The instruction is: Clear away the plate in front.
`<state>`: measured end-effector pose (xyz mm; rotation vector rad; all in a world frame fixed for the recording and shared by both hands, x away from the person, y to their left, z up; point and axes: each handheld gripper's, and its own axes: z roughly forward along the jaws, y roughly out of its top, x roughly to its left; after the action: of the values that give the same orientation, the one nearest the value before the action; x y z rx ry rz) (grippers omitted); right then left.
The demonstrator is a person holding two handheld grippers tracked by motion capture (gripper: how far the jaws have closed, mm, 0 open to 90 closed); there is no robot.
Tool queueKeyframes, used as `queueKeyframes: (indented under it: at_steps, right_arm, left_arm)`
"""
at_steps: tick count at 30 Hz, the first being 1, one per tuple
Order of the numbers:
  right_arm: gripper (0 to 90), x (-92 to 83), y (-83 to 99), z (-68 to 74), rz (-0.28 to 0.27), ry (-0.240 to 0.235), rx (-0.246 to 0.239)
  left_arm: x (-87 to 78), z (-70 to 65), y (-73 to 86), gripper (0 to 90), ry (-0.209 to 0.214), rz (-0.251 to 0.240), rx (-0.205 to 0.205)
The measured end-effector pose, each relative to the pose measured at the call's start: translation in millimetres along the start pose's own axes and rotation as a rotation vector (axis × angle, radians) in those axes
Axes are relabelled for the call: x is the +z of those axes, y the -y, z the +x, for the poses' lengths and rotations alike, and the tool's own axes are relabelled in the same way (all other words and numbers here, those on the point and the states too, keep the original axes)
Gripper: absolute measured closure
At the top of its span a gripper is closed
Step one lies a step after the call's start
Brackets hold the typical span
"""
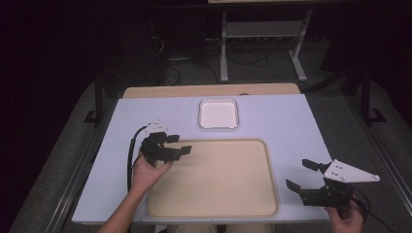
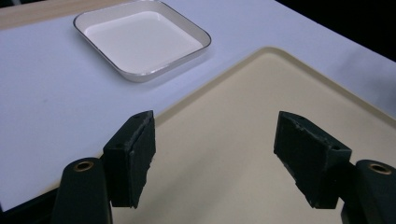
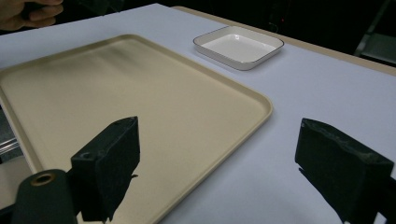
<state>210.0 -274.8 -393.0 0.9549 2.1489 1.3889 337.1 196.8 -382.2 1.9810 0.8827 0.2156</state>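
- The left gripper (image 1: 179, 144) hangs over the near-left corner region of the beige tray (image 1: 214, 208), jaws spread wide with nothing between them.
- The right gripper (image 1: 300, 174) sits off the tray's right edge above the pale table (image 1: 291, 121), jaws also wide and holding nothing.
- The tray lies at the table's near middle.
- A white square dish (image 1: 218, 113) rests just beyond the tray's far edge, apart from it.
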Motion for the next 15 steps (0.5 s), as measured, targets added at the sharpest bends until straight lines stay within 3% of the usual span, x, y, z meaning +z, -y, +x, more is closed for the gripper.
queueKeyframes:
  at_steps: [5,8,15]
  right_arm:
    - [13.0,-1.5,-0.5,0.7,-0.002,0.002,-0.002]
    - [13.0,-2.2,-0.7,-0.7,-0.007,0.003,0.0]
    - [13.0,-3.9,-0.9,0.0,-0.007,0.004,-0.008]
  left_arm:
    - [14.2,7.1,-18.9,29.2,-0.011,0.025,0.0]
    - [26.7,14.2,-34.6,31.6,-0.043,0.047,0.012]
    - [48.4,27.6,-56.9,35.2,-0.056,0.052,0.003]
